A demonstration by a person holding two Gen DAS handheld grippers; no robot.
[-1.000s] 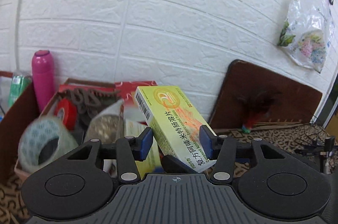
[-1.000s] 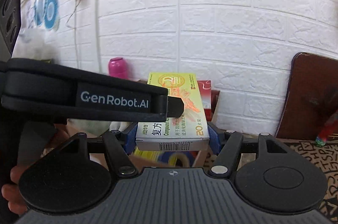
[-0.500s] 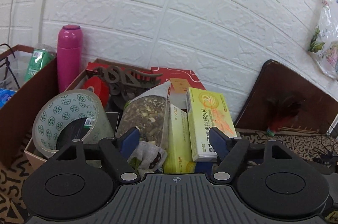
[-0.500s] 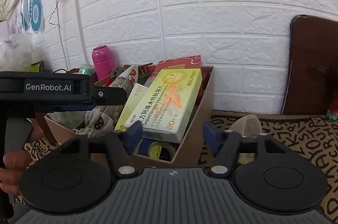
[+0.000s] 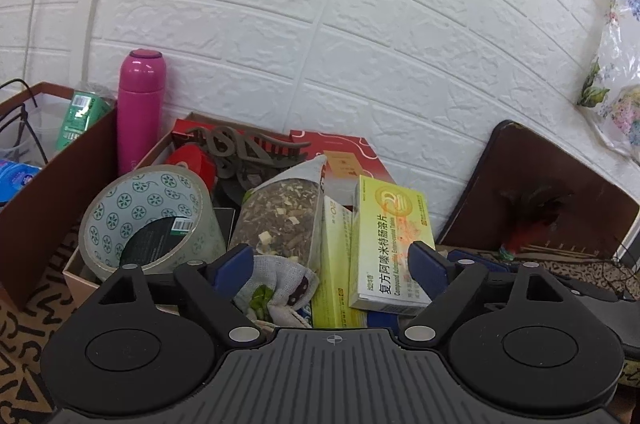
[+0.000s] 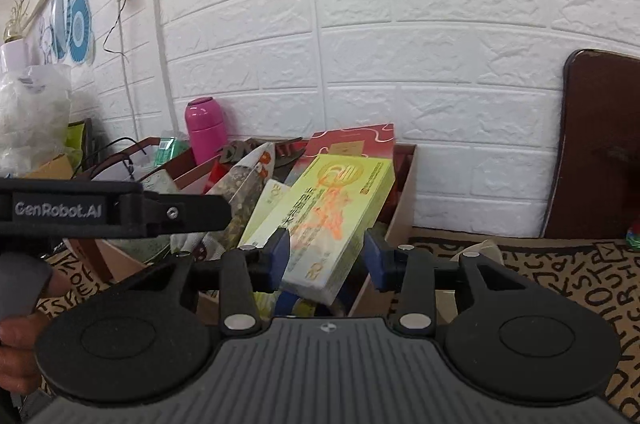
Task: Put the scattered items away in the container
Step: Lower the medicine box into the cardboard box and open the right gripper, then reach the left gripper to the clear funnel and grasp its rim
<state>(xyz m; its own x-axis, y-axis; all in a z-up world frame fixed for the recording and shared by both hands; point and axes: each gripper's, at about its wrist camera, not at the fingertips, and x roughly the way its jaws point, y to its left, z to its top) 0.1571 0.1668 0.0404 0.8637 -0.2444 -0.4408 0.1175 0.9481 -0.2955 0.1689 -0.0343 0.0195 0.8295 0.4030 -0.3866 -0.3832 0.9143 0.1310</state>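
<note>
- A yellow-green cardboard medicine box with orange Chinese lettering (image 6: 332, 212) leans tilted inside an open cardboard container (image 6: 402, 192) that stands against a white brick wall (image 6: 400, 44); in the left wrist view the same box (image 5: 390, 244) stands on end at about 3 o'clock within the container's load
- The right gripper (image 6: 326, 256) has its blue-padded jaws spread wider than the box, one to each side of its near end; no pad visibly presses it, so it grips nothing
- The left gripper (image 5: 330, 264) is also wide open and empty, pointed at the container from the front
- Packed beside the box, toward 9 o'clock: a second pale yellow carton (image 5: 334, 264), a clear pouch of dried herbs (image 5: 280, 220), a crumpled patterned cloth (image 5: 276, 284) and a roll of clear tape printed with green circles (image 5: 152, 220)
- A pink cylindrical flask (image 5: 140, 112) stands at 11 o'clock behind the container; a red envelope (image 5: 344, 160) leans at the back
- Judgement: the box looks just deposited, so the placing step seems finished
- The next move likely calls for drawing both grippers clear without nudging the leaning box, then looking for another loose item on the black-on-tan patterned table cover (image 6: 560, 264)
</note>
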